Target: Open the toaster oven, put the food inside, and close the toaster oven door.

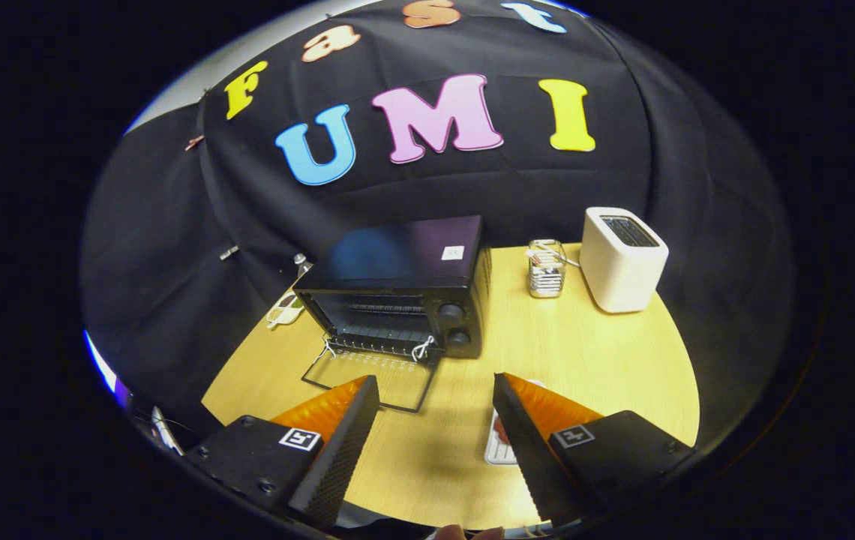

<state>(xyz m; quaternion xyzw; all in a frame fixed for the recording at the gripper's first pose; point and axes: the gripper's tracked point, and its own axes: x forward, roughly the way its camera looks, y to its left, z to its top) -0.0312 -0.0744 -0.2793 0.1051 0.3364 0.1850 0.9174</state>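
Beyond the spread, empty claw [435, 390], toaster oven [405, 289] with door [371, 379] folded down on the table [592, 352]

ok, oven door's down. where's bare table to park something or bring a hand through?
Bare table lies ahead of the open gripper, right of the toaster oven and its lowered door, up to the white toaster. Crowded: the wire holder between oven and toaster, and the white tray by one finger, empty-jawed.

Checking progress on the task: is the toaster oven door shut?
No. The toaster oven has its door folded down flat on the table, just ahead of the open, empty gripper.
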